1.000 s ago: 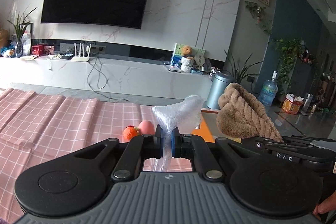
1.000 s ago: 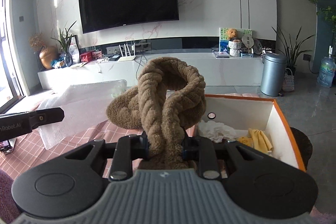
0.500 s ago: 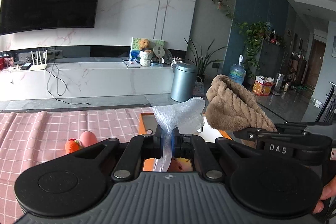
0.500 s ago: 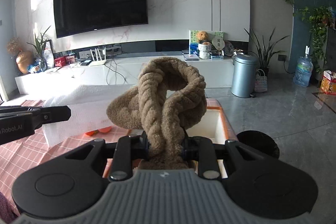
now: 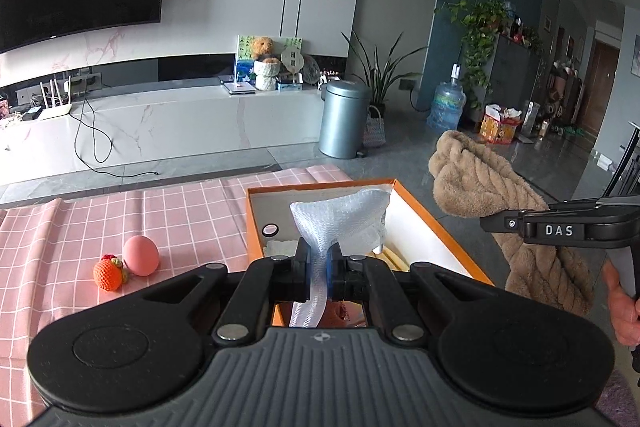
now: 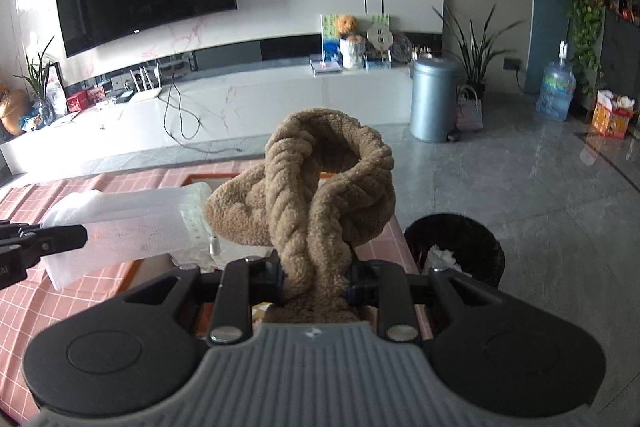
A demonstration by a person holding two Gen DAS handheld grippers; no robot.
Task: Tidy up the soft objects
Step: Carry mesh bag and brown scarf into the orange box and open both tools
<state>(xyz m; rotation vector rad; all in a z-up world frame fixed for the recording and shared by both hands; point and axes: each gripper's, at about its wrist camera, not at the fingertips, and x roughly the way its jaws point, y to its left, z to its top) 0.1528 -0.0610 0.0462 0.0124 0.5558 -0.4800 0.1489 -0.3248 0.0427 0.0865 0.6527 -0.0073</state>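
My left gripper (image 5: 318, 273) is shut on a white mesh cloth (image 5: 340, 219) and holds it above the open orange box (image 5: 420, 211) with white inner walls. My right gripper (image 6: 316, 281) is shut on a brown fluffy braided scarf (image 6: 320, 187), held up over the box's right side; the scarf also shows in the left wrist view (image 5: 480, 187). The white cloth shows at the left of the right wrist view (image 6: 120, 223). The box holds a few small items, mostly hidden by the cloths.
A pink checked tablecloth (image 5: 80, 227) covers the table. A pink egg-shaped toy (image 5: 140, 255) and an orange knitted toy (image 5: 109, 273) lie left of the box. A black waste bin (image 6: 456, 247) stands on the floor right of the table.
Both grippers have swung right and tilted down, so the orange box now lies right under the held cloths. Both grips are unchanged.
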